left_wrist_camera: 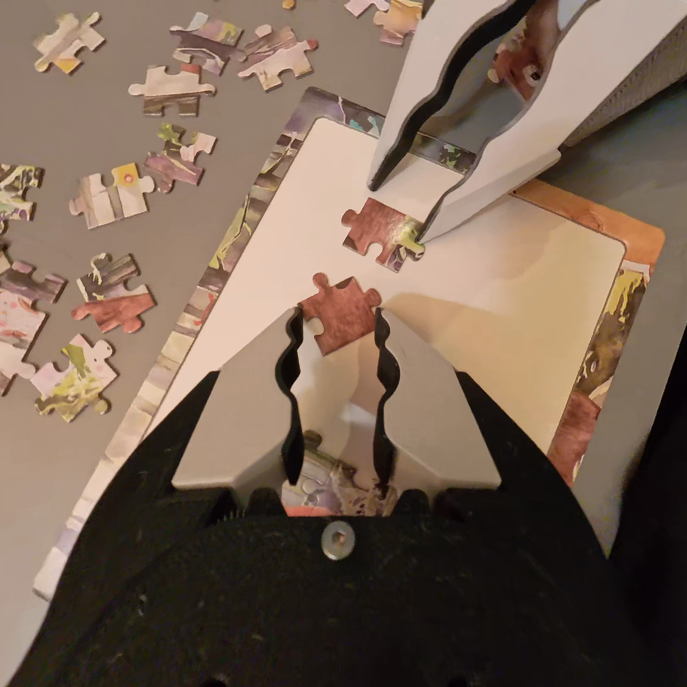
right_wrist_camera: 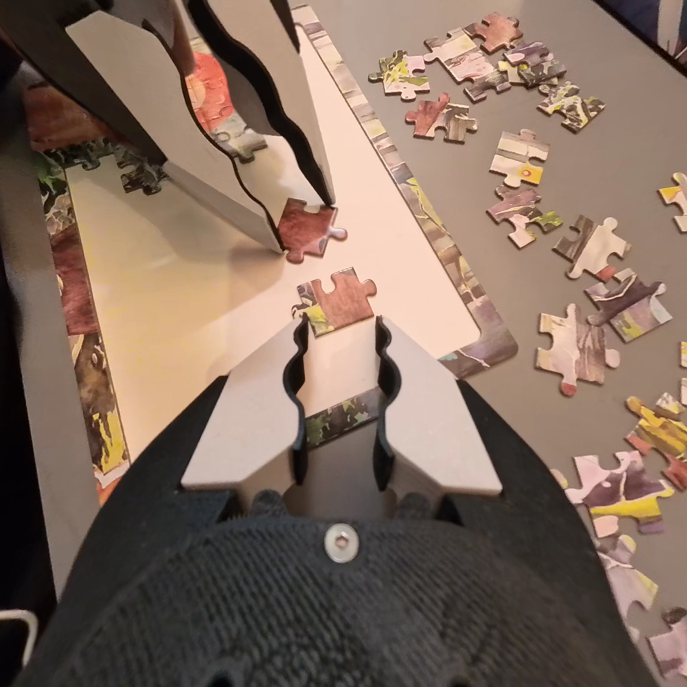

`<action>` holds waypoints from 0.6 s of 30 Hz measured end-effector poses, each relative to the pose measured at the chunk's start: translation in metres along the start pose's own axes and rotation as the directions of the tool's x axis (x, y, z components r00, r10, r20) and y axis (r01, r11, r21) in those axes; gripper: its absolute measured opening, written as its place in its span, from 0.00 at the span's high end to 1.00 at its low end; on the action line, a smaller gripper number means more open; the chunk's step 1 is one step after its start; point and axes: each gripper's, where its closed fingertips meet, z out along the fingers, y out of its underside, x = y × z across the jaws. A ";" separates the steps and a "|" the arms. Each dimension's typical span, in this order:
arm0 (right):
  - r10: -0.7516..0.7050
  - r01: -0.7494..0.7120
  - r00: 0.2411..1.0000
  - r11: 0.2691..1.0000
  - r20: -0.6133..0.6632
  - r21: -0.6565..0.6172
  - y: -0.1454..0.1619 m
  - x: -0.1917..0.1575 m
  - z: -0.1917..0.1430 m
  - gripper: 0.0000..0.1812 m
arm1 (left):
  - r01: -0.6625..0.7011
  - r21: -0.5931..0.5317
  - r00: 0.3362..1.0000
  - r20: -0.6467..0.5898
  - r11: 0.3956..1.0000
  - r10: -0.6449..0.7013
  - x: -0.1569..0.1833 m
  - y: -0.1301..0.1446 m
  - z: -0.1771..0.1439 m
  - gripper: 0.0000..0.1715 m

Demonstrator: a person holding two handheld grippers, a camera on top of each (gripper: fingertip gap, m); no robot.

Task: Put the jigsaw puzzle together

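Loose puzzle pieces [left_wrist_camera: 111, 200] lie scattered on the grey tabletop [left_wrist_camera: 67, 427], at nine to eleven o'clock of the puzzle frame tray [left_wrist_camera: 238, 230].

Risk, my judgement: both pieces lie flat on the tray's slick white floor. If a tip presses or pushes off-centre, a piece could skate or turn and the tab would miss its socket.

Left gripper [left_wrist_camera: 339, 311]: jaws part-open, about one piece wide, straddling the near edge of the plain brown piece [left_wrist_camera: 344, 316]. Tips at or near its edges; no clamp that I can confirm.

Right gripper [right_wrist_camera: 342, 320], at one o'clock of the left: jaws open similarly, one tip resting on the green corner of the brown-and-green piece [right_wrist_camera: 340, 305]. The two pieces sit near each other, apart.
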 end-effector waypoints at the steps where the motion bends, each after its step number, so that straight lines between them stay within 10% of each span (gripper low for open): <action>1: -0.001 0.001 1.000 1.000 0.004 0.000 0.000 0.000 0.000 0.81 | -0.021 -0.004 1.000 -0.016 1.000 0.021 0.000 -0.001 0.000 0.78; 18: -0.018 0.022 0.994 0.999 0.107 -0.037 -0.003 -0.001 0.003 0.79 | -0.381 0.016 0.852 -0.382 0.924 0.358 0.007 -0.008 0.007 0.78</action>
